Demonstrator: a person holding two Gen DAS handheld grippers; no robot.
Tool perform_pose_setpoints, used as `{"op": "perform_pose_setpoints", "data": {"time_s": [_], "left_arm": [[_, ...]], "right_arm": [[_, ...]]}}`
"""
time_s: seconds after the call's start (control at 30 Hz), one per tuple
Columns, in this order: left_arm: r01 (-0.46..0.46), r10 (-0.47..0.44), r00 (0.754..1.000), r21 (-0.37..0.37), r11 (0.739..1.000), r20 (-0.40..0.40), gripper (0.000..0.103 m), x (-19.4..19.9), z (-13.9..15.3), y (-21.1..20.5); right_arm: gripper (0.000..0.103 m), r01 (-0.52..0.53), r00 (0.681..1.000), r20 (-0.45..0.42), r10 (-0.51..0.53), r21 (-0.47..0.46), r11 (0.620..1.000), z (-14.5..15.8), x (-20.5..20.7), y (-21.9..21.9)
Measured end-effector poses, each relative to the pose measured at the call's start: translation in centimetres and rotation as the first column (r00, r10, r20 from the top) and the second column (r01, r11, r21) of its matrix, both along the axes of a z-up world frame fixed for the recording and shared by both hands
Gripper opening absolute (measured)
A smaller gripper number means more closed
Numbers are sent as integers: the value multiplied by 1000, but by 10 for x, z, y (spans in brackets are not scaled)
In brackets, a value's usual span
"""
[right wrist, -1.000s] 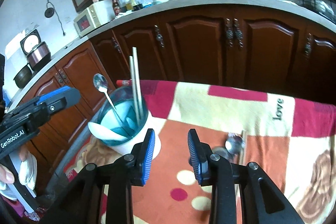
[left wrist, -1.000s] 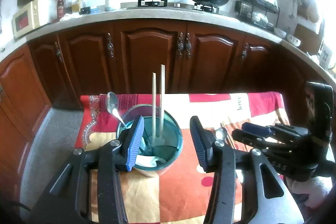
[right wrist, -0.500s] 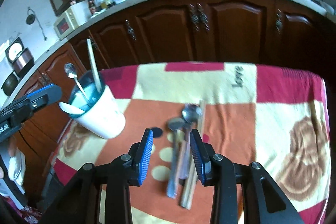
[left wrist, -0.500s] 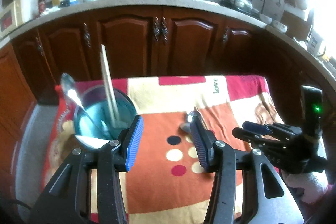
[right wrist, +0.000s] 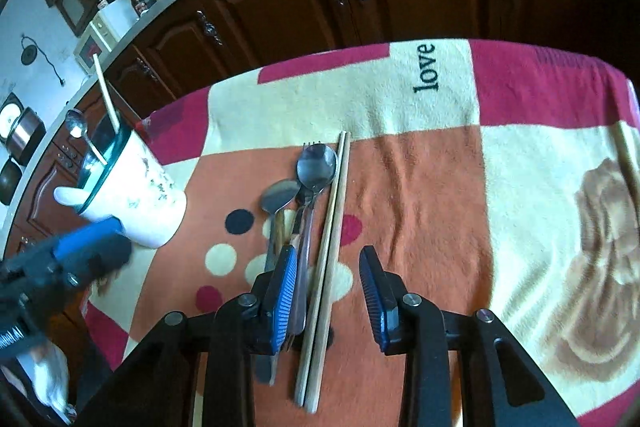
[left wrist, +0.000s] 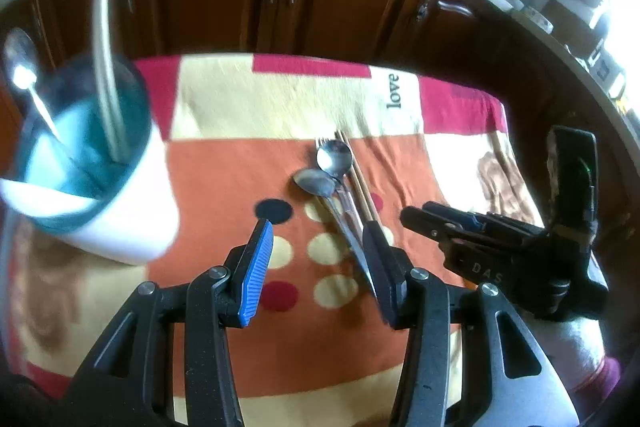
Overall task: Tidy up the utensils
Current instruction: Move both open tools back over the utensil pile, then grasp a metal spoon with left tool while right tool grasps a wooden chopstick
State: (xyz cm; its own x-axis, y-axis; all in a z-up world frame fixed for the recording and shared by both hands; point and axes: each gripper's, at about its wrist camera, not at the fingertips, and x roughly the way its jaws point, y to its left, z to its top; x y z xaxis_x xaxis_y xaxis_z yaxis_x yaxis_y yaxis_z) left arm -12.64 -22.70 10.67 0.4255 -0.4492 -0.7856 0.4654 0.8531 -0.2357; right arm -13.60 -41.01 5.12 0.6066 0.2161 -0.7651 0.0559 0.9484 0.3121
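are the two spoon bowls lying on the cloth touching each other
Touching: in the right wrist view the larger spoon overlaps the rim of the smaller spoon, no cloth between them.

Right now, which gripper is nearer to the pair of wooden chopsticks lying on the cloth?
Right. The right gripper is directly over the chopsticks, jaws open. The left gripper is beside them, over the spoon handles.

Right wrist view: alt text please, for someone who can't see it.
The right gripper, jaws open and empty, hangs over a pair of wooden chopsticks lying beside two spoons on a patterned cloth. A white cup holding utensils stands left.
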Motion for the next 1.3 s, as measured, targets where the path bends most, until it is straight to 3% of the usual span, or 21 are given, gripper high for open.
{"op": "perform_pose_setpoints", "data": {"time_s": [0.37,0.47,0.63,0.8,1.1,1.3], "left_arm": [[-47,41,993,-49,998,-111,44,39,-49,-34],[-51,44,989,-50,997,-139,37,48,-59,-40],[-55,45,986,-59,997,-163,13,58,-69,-44],[-39,22,985,-95,995,-171,6,61,-73,-44],[-3,-14,987,-109,994,-162,1,42,-63,-23],[7,-24,988,-112,994,-151,0,28,-60,-10]], "right_arm": [[32,23,1000,7,-24,74,997,-9,14,-35],[32,12,1000,11,-13,77,997,-9,15,-37],[32,-8,1000,10,7,83,997,-12,21,-36],[32,-21,1000,2,21,80,997,-16,29,-32],[19,-90,995,-51,88,-26,996,-27,54,-7],[18,-98,993,-86,87,-128,987,-32,63,4]]}}
